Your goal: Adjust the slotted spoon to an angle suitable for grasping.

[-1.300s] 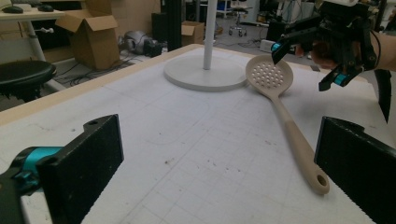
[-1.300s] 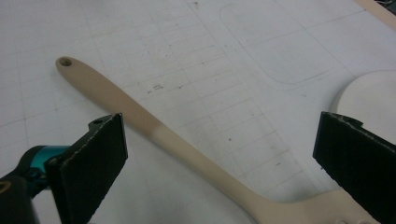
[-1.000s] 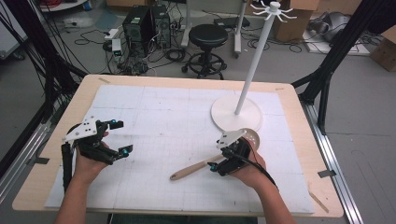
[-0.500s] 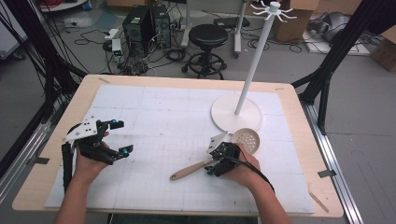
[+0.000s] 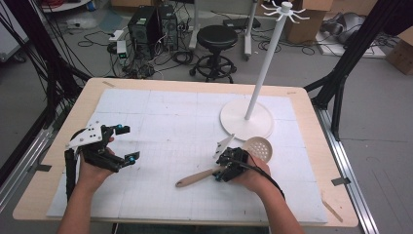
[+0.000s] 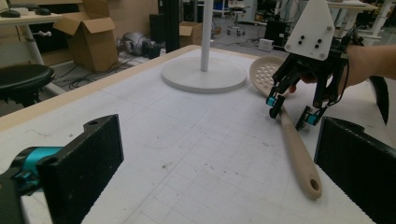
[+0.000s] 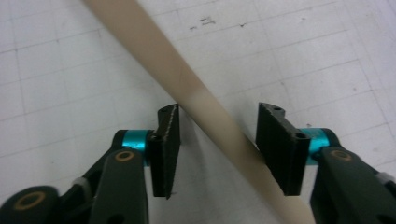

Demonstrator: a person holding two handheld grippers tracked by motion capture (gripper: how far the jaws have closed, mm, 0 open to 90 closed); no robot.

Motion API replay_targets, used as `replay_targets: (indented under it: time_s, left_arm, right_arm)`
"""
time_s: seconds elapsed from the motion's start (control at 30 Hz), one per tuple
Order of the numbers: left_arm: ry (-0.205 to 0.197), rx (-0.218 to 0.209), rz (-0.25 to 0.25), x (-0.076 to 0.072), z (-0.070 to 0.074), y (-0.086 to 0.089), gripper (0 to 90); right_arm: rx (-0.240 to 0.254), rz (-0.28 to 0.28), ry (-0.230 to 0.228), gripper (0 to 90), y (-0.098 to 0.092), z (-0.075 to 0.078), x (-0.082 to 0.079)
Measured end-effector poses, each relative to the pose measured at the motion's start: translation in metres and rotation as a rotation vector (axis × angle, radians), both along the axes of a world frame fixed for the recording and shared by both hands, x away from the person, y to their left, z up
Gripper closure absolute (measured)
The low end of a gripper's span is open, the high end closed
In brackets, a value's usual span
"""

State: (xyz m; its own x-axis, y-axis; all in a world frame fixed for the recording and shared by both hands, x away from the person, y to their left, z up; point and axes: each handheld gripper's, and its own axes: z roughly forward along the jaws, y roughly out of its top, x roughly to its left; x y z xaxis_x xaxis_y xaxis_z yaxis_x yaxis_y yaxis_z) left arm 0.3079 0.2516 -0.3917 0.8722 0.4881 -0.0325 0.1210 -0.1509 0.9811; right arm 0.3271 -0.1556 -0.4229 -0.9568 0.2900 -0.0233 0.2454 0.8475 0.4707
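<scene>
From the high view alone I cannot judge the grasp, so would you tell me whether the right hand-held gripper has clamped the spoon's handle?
Observer: Not clamped. The right gripper view shows the handle of the slotted spoon running slantwise between the jaws of the right hand-held gripper, which have just been closing. A gap shows beside the pads.
Operator: Thank you. Is the left hand-held gripper carrying anything?
Observer: No. The left hand-held gripper stands wide open, with bare gridded mat between its jaws.
Operator: Does the handle offer a way to hang it?
Observer: Yes, its free end has a hole.
</scene>
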Motion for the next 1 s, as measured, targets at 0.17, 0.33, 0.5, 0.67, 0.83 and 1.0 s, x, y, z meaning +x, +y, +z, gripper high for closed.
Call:
replay_targets:
  time_s: [0.17, 0.33, 0.5, 0.67, 0.83, 1.0]
  left_arm:
    - [0.0, 0.0, 0.001, 0.0, 0.0, 0.0, 1.8]
    - [0.0, -0.002, 0.001, 0.0, 0.0, 0.001, 1.8]
    - [0.001, -0.005, 0.002, 0.0, 0.0, 0.001, 1.8]
    - [0.002, -0.003, 0.002, 0.0, 0.0, 0.001, 1.8]
    - [0.0, -0.004, 0.001, 0.0, 0.0, 0.001, 1.8]
    - [0.001, -0.009, 0.002, 0.0, 0.0, 0.002, 1.8]
  right_arm:
    - [-0.009, 0.01, 0.003, 58.9, 0.002, 0.001, -0.002]
    - [-0.02, 0.008, 0.016, 64.6, 0.004, 0.002, -0.002]
    - [-0.023, -0.003, 0.029, 71.8, 0.005, 0.003, -0.002]
    - [-0.017, -0.014, 0.042, 76.6, 0.005, 0.003, -0.002]
    - [-0.022, -0.028, 0.041, 74.7, 0.006, 0.003, -0.003]
    - [0.046, -0.039, 0.026, 66.6, 0.002, 0.011, -0.003]
